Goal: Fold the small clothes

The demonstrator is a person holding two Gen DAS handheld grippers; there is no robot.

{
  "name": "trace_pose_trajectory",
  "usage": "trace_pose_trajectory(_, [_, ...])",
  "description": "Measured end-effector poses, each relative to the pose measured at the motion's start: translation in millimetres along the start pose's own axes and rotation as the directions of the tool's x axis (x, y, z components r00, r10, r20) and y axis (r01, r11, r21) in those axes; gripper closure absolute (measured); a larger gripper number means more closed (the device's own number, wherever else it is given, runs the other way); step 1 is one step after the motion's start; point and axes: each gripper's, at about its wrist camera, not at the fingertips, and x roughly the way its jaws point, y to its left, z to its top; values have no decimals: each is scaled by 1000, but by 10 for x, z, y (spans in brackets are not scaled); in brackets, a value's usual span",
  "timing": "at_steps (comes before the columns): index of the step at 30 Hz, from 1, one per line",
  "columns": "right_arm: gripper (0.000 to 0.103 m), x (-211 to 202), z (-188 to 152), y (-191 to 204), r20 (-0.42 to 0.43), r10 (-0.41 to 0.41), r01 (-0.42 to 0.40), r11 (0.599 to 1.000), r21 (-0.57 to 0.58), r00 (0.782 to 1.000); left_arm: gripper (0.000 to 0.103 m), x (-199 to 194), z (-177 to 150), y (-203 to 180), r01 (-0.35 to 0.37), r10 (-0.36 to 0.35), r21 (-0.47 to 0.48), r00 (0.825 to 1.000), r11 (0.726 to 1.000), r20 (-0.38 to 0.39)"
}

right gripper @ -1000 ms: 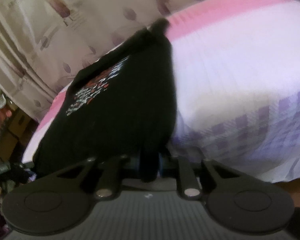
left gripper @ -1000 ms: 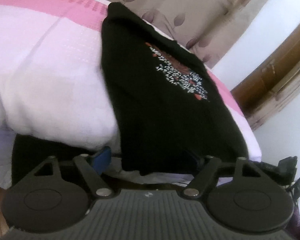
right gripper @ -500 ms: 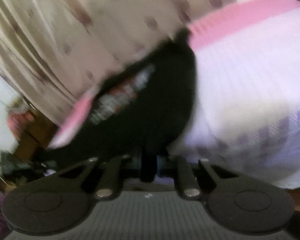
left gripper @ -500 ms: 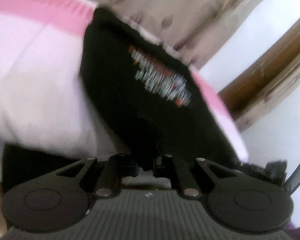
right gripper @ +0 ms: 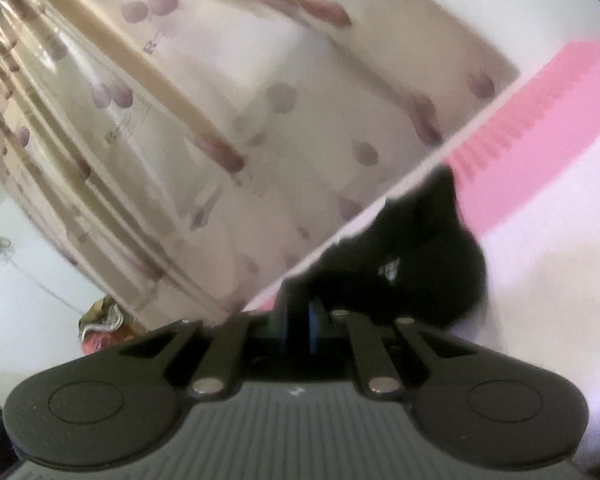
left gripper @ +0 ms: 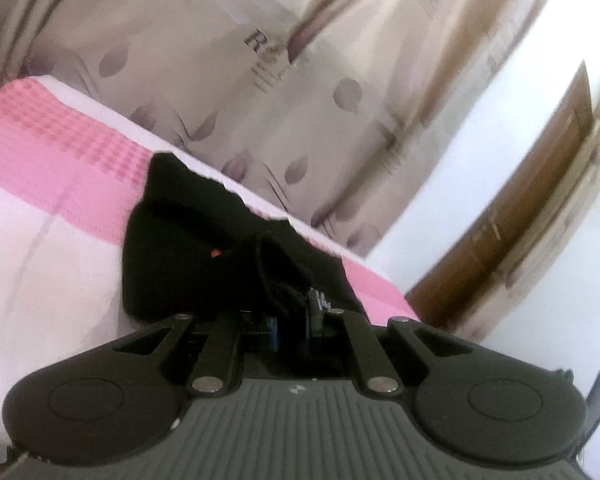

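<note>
We have the small black printed cotton garment (left gripper: 188, 264) on the pink-and-white bed (left gripper: 40, 240), its near hem pinched in both the left gripper (left gripper: 290, 320) and right gripper (right gripper: 298, 320). Soft, light, apparently limp; corners suit gripping.

1. this was a bedroom in a home.
2. a bed (left gripper: 32, 240) filled the foreground, covered with a bedspread (right gripper: 548, 128) that was white with a broad pink woven band.
3. behind the bed hung a long beige curtain (left gripper: 228, 80) printed with purple leaf shapes and some lettering.
4. a plain white wall (left gripper: 500, 128) stood beside the curtain, next to a brown wooden door frame (left gripper: 512, 216).
5. a heap of coloured fabric (right gripper: 100, 328) lay low near the curtain's foot; what it was could not be told.
</note>
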Motion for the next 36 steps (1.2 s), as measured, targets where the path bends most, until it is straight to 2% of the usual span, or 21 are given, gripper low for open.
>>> trace_pose_trajectory(6, [94, 270, 256, -37, 28, -30, 30, 999, 11, 999, 92, 148, 240, 76, -8, 9, -37, 999, 999, 38])
trace_pose_trajectory(11, [94, 82, 96, -53, 49, -61, 58, 997, 56, 997, 92, 84, 191, 172, -8, 9, -55, 1000, 998, 18])
trace_pose_trajectory(15, [94, -113, -15, -42, 88, -60, 50, 993, 109, 994, 92, 49, 149, 231, -6, 6, -79, 1000, 997, 9])
trace_pose_trajectory(20, [94, -58, 89, 24, 118, -34, 19, 992, 122, 992, 92, 107, 258, 197, 8, -5, -69, 999, 998, 41])
trace_pose_trajectory(26, [95, 366, 400, -36, 150, -13, -11, 988, 154, 989, 92, 395, 532, 164, -3, 8, -53, 995, 999, 96])
trace_pose_trajectory(29, [95, 656, 627, -98, 167, -28, 1, 987, 161, 986, 92, 614, 740, 211, -24, 30, -46, 990, 999, 137])
trace_pose_trajectory(36, [95, 1482, 1237, -469, 191, -88, 44, 973, 226, 978, 92, 1325, 1250, 466, -115, 120, -37, 971, 993, 209])
